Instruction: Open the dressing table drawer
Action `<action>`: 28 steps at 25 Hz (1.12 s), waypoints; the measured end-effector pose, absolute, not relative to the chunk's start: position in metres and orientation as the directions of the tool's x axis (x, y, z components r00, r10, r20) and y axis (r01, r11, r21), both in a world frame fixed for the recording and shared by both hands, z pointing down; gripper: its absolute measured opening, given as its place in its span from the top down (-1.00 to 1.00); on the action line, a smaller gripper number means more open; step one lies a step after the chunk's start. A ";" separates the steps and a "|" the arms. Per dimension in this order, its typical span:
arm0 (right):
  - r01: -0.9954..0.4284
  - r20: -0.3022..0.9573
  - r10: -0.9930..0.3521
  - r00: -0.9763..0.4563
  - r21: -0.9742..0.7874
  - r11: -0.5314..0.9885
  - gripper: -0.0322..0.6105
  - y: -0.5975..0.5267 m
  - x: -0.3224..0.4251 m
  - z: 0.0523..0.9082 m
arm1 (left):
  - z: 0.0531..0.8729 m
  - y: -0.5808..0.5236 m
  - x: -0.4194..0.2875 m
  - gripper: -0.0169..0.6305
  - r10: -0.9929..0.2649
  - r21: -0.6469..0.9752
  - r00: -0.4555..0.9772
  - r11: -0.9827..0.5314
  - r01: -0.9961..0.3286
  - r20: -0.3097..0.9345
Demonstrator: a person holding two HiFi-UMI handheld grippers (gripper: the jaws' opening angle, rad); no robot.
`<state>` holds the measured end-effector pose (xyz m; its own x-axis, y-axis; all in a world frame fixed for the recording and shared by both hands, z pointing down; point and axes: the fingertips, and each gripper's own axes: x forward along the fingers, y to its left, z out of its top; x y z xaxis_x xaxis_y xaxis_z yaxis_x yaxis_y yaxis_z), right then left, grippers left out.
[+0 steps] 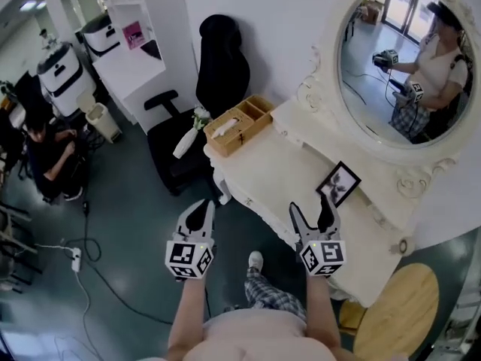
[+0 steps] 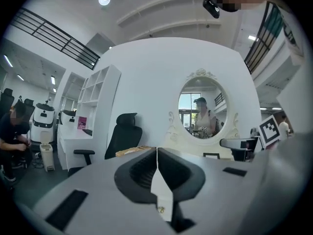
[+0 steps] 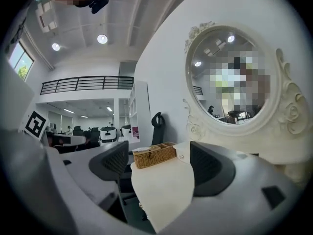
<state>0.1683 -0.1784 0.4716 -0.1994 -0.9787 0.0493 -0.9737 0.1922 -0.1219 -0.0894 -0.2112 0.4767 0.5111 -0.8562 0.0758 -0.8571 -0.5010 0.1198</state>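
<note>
**A:** How far along is it?

**B:** Not begun, by my reckoning. The white dressing table (image 1: 278, 164) stands against the wall under its round mirror (image 1: 406, 59), and no drawer is pulled out in any view.

**A:** Where is the drawer, then?

**B:** Under the table's near edge, facing the person. The head view looks down on the top and hides most of that front. In the right gripper view a small knob (image 3: 141, 205) shows just below the edge. It is probably the pull, but it is too small to be sure.

**A:** Anything else around?

**B:** A black office chair (image 1: 218, 74) stands beside the table's left end. A wicker basket (image 1: 239, 126) sits on that end, and a small picture frame (image 1: 338, 184) leans near the mirror's base.

**A:** And the grippers?

**B:** Both are in front of the table and touch nothing. The right gripper (image 1: 310, 205) has its fingers spread wide and empty, with the table's edge showing between them. The left gripper (image 1: 204, 204) has its fingers pressed together with nothing in them, and it hangs over the floor off the table's corner.

**A:** What is left to do?

**B:** All of it: reach the pull, close on it and draw the drawer out.

**A:** Any writing?

**B:** Only the black-and-white square markers on the grippers' cubes. A pink label (image 1: 134, 32) on the far shelving is too small to read.
</note>
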 end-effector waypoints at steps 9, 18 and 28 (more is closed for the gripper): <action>-0.978 0.110 -0.976 -0.186 -0.118 0.173 -0.31 -0.314 0.189 0.485 | 0.478 -0.360 -0.035 0.85 -0.826 0.111 0.553 -0.543 -0.832 0.103; -0.990 0.177 -0.978 -0.110 -0.110 0.092 -0.29 -0.365 0.198 0.508 | 0.500 -0.427 0.005 0.85 -0.769 0.114 0.622 -0.611 -0.783 0.150; -0.992 0.210 -0.978 0.015 -0.119 -0.041 -0.16 -0.432 0.201 0.548 | 0.541 -0.473 0.050 0.85 -0.733 0.167 0.658 -0.637 -0.753 0.171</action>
<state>0.2006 -0.4322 0.5482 0.0153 -0.9776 0.2101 -0.9920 -0.0411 -0.1191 0.0504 -0.4730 0.5410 0.6582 -0.7331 0.1713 -0.7527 -0.6369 0.1668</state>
